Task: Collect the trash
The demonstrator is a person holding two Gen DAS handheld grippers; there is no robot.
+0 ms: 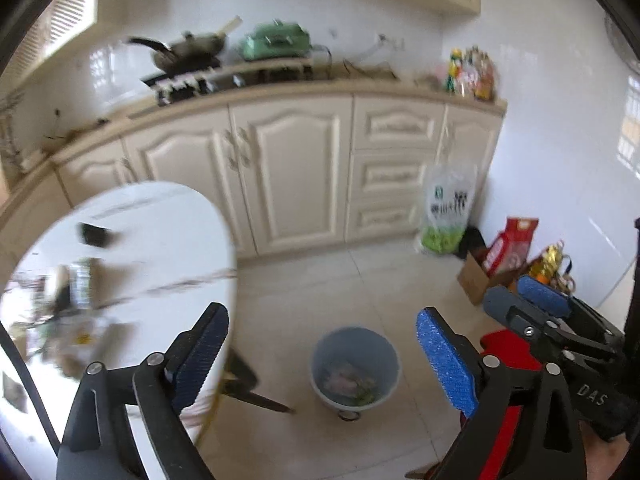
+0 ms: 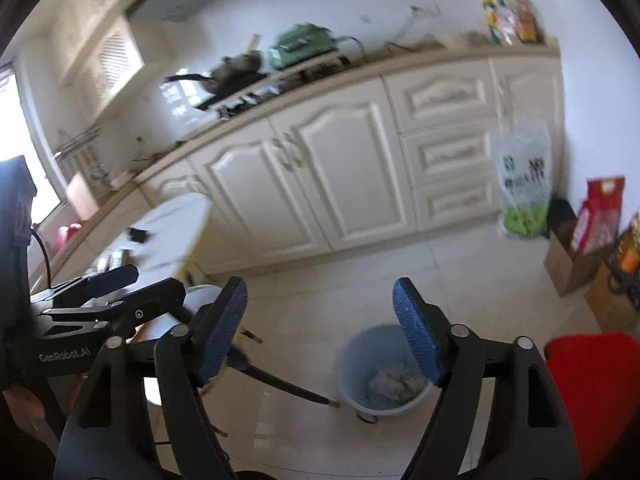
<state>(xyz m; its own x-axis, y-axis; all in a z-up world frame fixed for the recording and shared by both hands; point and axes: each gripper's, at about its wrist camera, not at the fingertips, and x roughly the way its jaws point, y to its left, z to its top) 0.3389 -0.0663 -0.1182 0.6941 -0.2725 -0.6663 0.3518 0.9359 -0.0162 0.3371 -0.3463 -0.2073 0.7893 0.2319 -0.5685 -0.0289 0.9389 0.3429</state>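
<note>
A light blue bin (image 1: 355, 368) stands on the tiled floor with crumpled trash inside; it also shows in the right wrist view (image 2: 384, 372). My left gripper (image 1: 320, 360) is open and empty, held above the floor over the bin. My right gripper (image 2: 320, 328) is open and empty, also above the bin; it appears at the right in the left wrist view (image 1: 524, 300). A white oval table (image 1: 168, 248) at the left carries blurred litter (image 1: 76, 280) and a small dark object (image 1: 95, 235).
Cream kitchen cabinets (image 1: 288, 172) run along the back, with a wok (image 1: 188, 50) and a green appliance (image 1: 276, 42) on the counter. A plastic bag (image 1: 448, 208), a cardboard box (image 1: 476, 276) and red packs stand at the right wall. A red object (image 2: 596, 392) is close at the right.
</note>
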